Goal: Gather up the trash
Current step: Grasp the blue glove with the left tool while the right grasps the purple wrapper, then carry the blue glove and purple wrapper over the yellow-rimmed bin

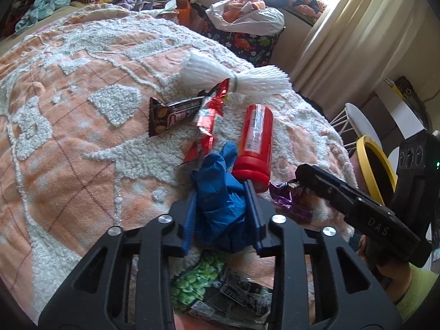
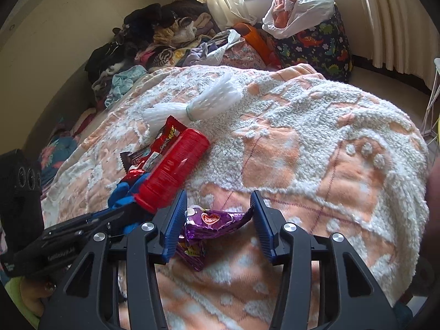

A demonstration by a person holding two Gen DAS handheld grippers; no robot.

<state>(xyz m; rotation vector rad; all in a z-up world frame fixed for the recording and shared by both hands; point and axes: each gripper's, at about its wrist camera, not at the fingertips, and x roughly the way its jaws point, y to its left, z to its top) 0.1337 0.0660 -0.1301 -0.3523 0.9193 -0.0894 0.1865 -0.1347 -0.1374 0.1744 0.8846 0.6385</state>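
Trash lies on a peach and white bedspread point(image 1: 68, 126). My left gripper point(image 1: 220, 195) is shut on a crumpled blue glove point(image 1: 220, 200), which also shows in the right wrist view point(image 2: 123, 195). Beside it lies a red canister point(image 1: 254, 137), also in the right wrist view point(image 2: 173, 167). My right gripper point(image 2: 218, 200) is open, its jaws either side of a purple foil wrapper point(image 2: 214, 222), also seen from the left point(image 1: 291, 198). A brown snack wrapper point(image 1: 170, 112), a red foil wrapper point(image 1: 210, 121) and a white foam net point(image 1: 231, 75) lie further off. A green packet point(image 1: 203, 283) lies under my left gripper.
A dinosaur-print bin point(image 2: 316, 46) lined with a white bag and holding cloth stands past the bed by the curtains point(image 2: 390, 22). Clothes point(image 2: 154, 38) are piled along the wall. A yellow-rimmed stool point(image 1: 376, 165) and a white chair stand at the bed's right side.
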